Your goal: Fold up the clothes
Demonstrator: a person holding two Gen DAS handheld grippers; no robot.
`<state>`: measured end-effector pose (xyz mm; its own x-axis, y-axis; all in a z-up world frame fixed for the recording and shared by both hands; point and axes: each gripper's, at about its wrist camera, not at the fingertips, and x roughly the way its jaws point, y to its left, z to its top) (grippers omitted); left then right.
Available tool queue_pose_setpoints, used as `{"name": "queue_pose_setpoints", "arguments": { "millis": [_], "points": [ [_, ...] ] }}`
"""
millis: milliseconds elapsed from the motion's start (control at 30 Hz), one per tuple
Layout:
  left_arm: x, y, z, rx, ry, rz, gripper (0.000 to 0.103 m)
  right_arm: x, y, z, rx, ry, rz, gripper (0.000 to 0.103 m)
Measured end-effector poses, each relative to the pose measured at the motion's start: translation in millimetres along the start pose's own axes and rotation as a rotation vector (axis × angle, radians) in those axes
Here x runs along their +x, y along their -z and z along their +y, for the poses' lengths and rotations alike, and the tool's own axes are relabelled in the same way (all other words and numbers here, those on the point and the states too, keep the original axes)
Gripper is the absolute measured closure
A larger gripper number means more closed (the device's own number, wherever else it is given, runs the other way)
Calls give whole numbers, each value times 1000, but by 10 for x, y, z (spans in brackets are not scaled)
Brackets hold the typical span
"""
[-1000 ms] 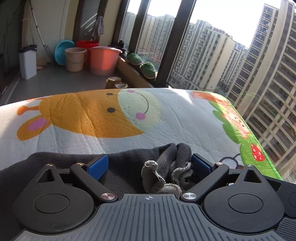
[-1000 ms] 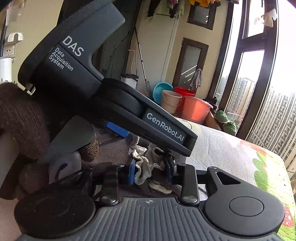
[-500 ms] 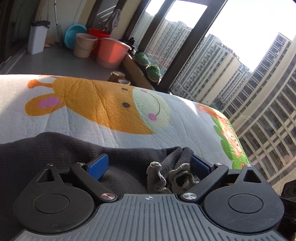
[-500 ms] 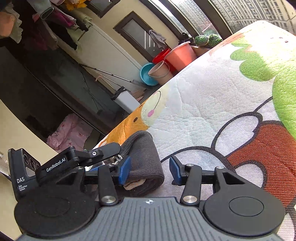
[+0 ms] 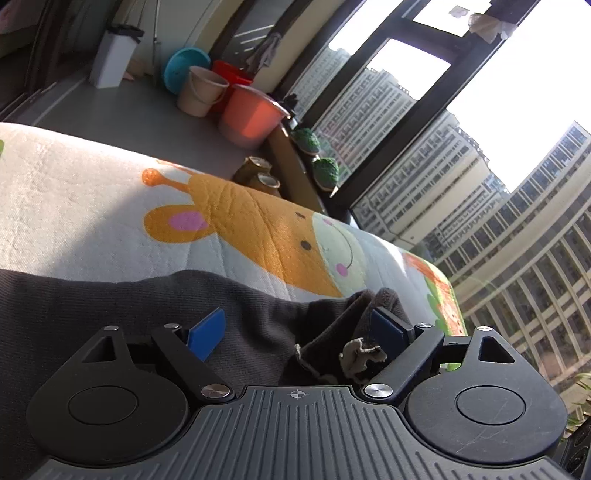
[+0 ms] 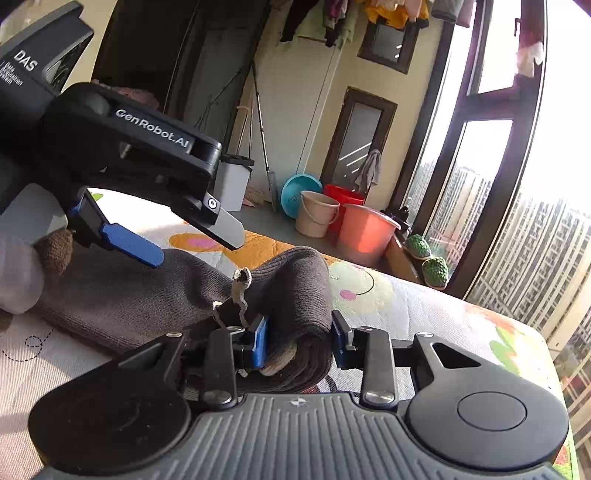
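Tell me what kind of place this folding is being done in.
Most likely an enclosed balcony or laundry area in a high-rise flat: tall windows face apartment towers, plastic buckets stand on the floor, and clothes hang overhead.

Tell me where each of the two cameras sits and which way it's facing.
Left wrist: on the left gripper, facing across the dark garment and cartoon mat toward the buckets and windows; its own fingers, closing, straddle cloth.
Right wrist: on the right gripper, facing likewise; its fingers, closing, pinch the garment's fold; the left gripper intrudes upper left.
Shared: garment, mat, buckets, windows.
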<state>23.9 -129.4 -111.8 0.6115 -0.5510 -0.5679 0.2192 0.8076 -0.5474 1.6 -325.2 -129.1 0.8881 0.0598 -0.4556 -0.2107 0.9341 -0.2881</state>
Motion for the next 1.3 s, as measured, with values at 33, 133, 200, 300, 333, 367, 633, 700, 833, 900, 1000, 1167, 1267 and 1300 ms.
{"name": "queue_pose_setpoints", "arguments": {
  "millis": [33, 133, 200, 300, 333, 367, 633, 700, 833, 900, 1000, 1167, 1267, 1300],
  "points": [
    [-8, 4, -24, 8, 12, 16, 48, -11, -1, 137, -66, 7, -18, 70],
    [-34, 30, -114, 33, 36, 30, 47, -35, -7, 408, -174, -6, -42, 70],
    [-60, 60, -168, 52, 55, 23, 43, -17, -11, 503, -213, -18, -49, 70],
    [-22, 82, -232, 77, 39, 26, 41, 6, 3, 558, -238, -36, -53, 70],
    [21, 87, -241, 82, 18, 34, 42, -1, 9, 556, -240, -37, -55, 70],
    [97, 97, -240, 88, -13, 49, 44, -2, 18, 527, -228, -42, -55, 70],
    [296, 130, -72, 42, -50, 74, 35, -179, 70, -208, 228, -280, -5, 44],
    [309, 116, -22, 12, -41, 78, 34, -155, 123, -482, 413, -324, 22, 39],
    [318, 103, 55, -39, -19, 77, 33, 99, 311, -749, 681, -386, 128, 31],
    [303, 110, 99, -56, -7, 67, 33, 217, 415, -802, 787, -421, 172, 27],
    [276, 128, 177, -78, 19, 41, 34, 306, 486, -744, 850, -436, 178, 25],
    [202, 149, 324, -125, 74, -3, 34, 311, 404, -524, 764, -397, 190, 53],
    [96, 127, 431, -172, 95, -50, 23, 261, 226, -335, 646, -320, 166, 67],
    [59, 120, 471, -187, 102, -65, 20, 269, 182, -326, 635, -310, 164, 70]
  ]
}}
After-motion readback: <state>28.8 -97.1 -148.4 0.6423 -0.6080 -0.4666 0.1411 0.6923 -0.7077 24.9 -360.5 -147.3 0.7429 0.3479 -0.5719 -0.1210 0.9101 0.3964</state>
